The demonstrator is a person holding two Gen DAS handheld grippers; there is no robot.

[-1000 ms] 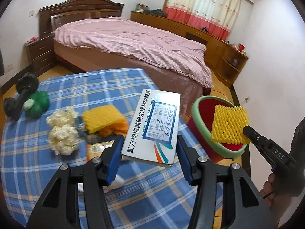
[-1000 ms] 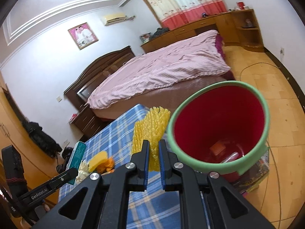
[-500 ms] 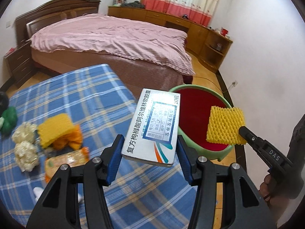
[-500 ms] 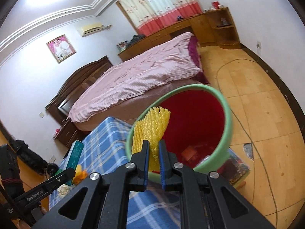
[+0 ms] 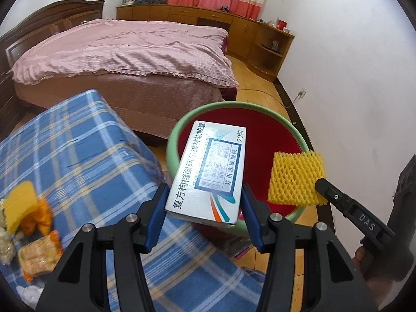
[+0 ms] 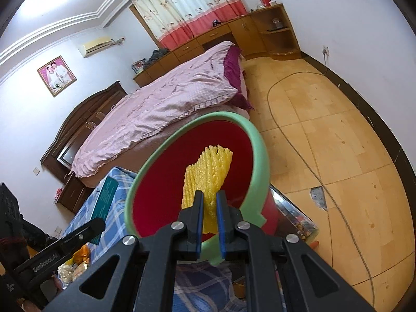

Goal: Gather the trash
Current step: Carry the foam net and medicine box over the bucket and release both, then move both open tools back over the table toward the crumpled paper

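**A:** Left wrist view: the left hand-held gripper (image 5: 204,214) clamps a white rectangular cardboard medicine box (image 5: 209,173) with blue print, its blue pads (image 5: 156,214) pressing on the box's two long sides. The box tilts away from the camera and hangs over the near rim of the red plastic bin with a pale green rim (image 5: 260,135).

**B:** And the right one?

**A:** The right hand-held gripper (image 6: 208,217) is nearly closed on a yellow foam fruit net (image 6: 208,175), pinching its lower end so the net stands up between the fingers. In the left wrist view the same net (image 5: 296,179) shows flat-on, held by one corner over the bin's right side, beside the box but not touching it.

**B:** Where does the bin stand?

**A:** On the floor, just beside the corner of the tabletop covered in blue plaid cloth (image 5: 78,150), with the bed under a pink quilt (image 5: 124,52) behind it. What lies at the bottom of the bin cannot be made out.

**B:** Anything left on the tabletop?

**A:** At its left edge, blurred: a yellow sponge-like block (image 5: 18,205) on something orange, an orange-edged snack packet (image 5: 39,257), and crumpled whitish paper (image 5: 5,247) at the very border. From the right wrist view the box appears edge-on, teal-sided (image 6: 105,200), left of the bin.
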